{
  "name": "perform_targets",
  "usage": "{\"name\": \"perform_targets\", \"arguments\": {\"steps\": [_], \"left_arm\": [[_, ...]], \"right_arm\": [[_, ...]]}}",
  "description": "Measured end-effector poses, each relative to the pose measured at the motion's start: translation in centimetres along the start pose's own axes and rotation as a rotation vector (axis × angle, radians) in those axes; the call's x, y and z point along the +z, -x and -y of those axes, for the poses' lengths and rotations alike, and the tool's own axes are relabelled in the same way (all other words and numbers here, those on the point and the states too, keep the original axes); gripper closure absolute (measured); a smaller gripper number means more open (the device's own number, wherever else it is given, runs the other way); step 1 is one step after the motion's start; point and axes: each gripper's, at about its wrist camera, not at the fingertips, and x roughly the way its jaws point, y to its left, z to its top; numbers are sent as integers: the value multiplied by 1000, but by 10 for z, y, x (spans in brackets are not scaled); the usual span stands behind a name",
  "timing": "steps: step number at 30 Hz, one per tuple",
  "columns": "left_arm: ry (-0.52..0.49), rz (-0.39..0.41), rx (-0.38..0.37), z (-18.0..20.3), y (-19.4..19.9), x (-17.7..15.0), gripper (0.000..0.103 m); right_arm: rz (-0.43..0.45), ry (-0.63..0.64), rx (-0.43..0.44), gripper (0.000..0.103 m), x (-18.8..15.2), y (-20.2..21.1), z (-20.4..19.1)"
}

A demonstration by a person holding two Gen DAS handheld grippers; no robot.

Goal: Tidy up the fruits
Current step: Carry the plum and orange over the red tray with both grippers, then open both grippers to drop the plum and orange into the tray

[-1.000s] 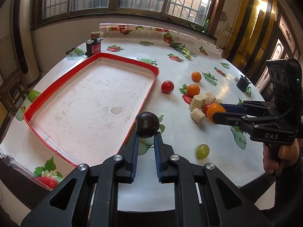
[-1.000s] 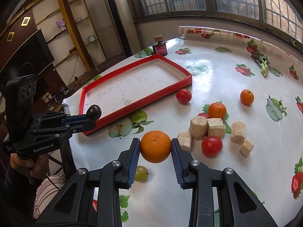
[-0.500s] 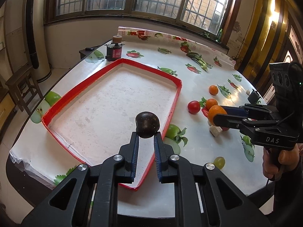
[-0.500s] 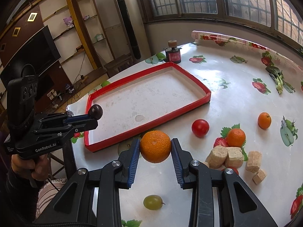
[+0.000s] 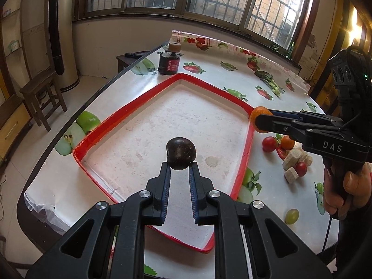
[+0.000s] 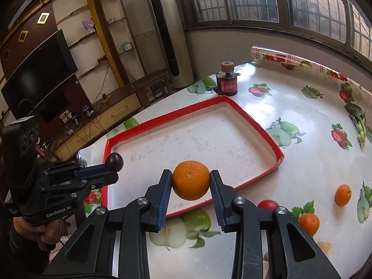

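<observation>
A dark plum [image 5: 181, 150] is pinched in the left gripper [image 5: 180, 166], an orange [image 6: 191, 180] clamped in the right gripper [image 6: 191, 181], both carried above the bare red tray [image 5: 248, 148]; nothing is placed yet, and fruit is left at three o'clock

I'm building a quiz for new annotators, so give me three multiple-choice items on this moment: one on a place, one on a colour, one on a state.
1. Where is the dark plum?
A. lying in the tray
B. between the left gripper's fingers, above the tray
C. on the tablecloth

2. What colour is the tray's rim?
A. red
B. blue
C. green

3. What state is the right gripper in?
A. open and empty
B. shut on a tomato
C. shut on the large orange

Answers: 1 B, the left gripper clamps it in the air; 2 A, a red border rings the pale floor; 3 C, both pads press the fruit's sides.
</observation>
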Motion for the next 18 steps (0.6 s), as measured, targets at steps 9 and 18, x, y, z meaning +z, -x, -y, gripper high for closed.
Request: {"name": "perform_targets", "arguments": {"steps": [9, 18], "left_arm": [[22, -37, 48, -13, -22, 13, 89], [34, -96, 82, -18, -47, 13, 89]], "right_arm": [[-73, -19, 2, 69, 12, -48, 13], [-125, -8, 1, 69, 12, -80, 19]]}}
